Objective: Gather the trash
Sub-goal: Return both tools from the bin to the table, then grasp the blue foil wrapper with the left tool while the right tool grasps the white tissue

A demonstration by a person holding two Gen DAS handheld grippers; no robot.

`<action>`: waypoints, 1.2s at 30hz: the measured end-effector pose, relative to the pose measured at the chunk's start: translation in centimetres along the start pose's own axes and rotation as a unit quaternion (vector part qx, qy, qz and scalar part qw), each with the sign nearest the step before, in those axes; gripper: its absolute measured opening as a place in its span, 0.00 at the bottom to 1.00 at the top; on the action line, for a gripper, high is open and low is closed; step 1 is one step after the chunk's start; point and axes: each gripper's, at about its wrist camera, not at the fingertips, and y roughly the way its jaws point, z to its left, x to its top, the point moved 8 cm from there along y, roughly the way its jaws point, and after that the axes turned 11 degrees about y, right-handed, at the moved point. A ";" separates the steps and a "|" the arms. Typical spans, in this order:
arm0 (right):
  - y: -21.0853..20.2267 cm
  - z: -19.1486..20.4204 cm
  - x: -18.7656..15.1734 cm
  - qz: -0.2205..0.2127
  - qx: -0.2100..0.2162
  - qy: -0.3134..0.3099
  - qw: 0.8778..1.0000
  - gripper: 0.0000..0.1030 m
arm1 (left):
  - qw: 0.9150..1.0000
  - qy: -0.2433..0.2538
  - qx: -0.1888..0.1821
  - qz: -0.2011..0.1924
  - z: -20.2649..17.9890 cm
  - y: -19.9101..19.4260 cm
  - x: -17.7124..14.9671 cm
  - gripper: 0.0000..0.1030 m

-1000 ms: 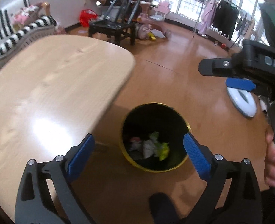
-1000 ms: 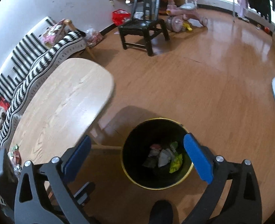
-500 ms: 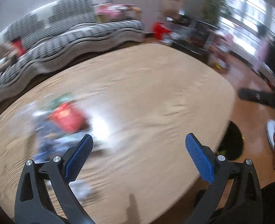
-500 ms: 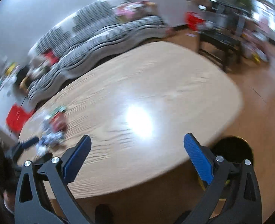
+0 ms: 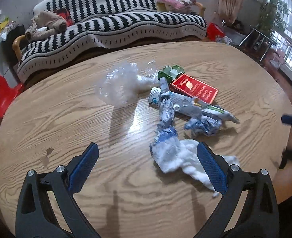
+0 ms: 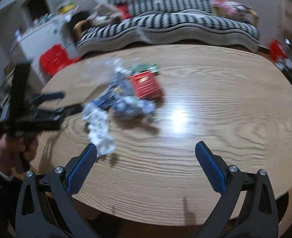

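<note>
Jaws on my left gripper [image 5: 147, 166] stand spread and empty above the wooden worktop [image 5: 66, 123]. Trash lies clustered ahead, left to right: clear plastic bag [image 5: 119, 84], crumpled blue-white wrapper [image 5: 166, 138] nearest the jaws, flattened tube [image 5: 187, 104], red box [image 5: 193, 89]. My right gripper [image 6: 145, 165] also has its jaws spread, holding nothing, with the pile [image 6: 124, 97] ahead to its left.
</note>
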 end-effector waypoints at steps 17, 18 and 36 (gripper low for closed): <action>8.7 7.1 -2.3 0.045 -0.010 -0.088 0.995 0.89 | 0.998 -0.016 -0.053 0.036 0.1 6.6 0.5 0.83; 9.0 7.2 -2.3 0.047 -0.010 -0.089 0.995 0.87 | 0.998 -0.014 -0.051 0.036 0.0 6.6 0.4 0.82; 6.1 6.5 -4.1 0.038 -0.007 -0.117 0.992 0.17 | 0.999 0.011 -0.033 0.036 -1.7 6.3 1.0 0.49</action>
